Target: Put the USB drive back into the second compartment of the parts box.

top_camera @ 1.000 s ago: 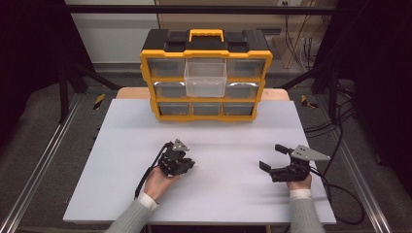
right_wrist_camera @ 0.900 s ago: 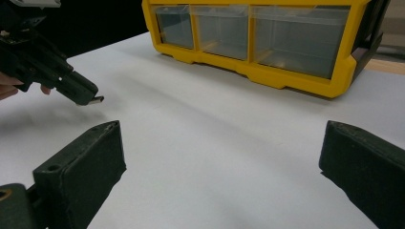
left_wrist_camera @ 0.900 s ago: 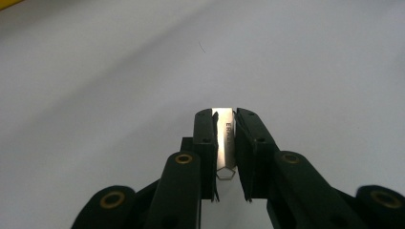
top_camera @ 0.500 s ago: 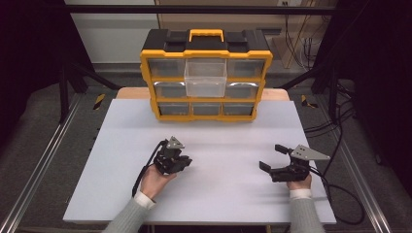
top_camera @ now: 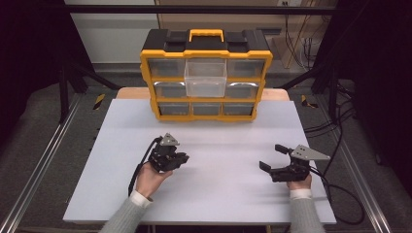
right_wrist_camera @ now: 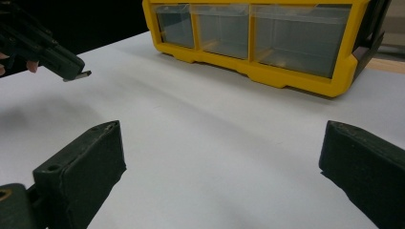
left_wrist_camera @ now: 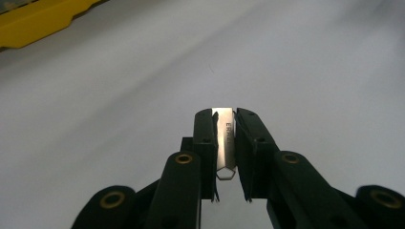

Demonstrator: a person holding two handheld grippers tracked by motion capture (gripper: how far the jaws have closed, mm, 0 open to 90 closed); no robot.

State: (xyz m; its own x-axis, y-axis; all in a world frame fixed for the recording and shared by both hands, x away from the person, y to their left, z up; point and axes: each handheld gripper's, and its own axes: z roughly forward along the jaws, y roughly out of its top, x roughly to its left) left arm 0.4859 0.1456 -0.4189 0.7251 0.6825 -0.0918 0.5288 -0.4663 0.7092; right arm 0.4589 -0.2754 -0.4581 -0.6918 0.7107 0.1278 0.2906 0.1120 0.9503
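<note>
Gripping a small flat metal piece [left_wrist_camera: 224, 143], the left gripper [top_camera: 180, 158] has its jaws closed on it from both sides; the strip stands between the pads, with stamped lettering along it and a hexagonal hole near its lower end. The lettering is too small to read in full. From the right gripper view, the tip of that piece [right_wrist_camera: 82, 75] sticks out past the left gripper's jaws, held clear above the desk [top_camera: 218, 194].

The left hand [top_camera: 148, 178] carries its gripper over the left-centre of the white desk, well in front of the yellow organizer box [top_camera: 206, 77]. The box stands upright at the far edge of the desk, with a black top, a yellow handle and clear drawers; one upper-middle drawer [top_camera: 205, 77] is pulled forward from its row.

The right gripper [top_camera: 271, 158] sits low at the right side of the desk, well apart from the left one. Its jaws stand wide open with nothing between them, bare desk showing in the gap.
</note>
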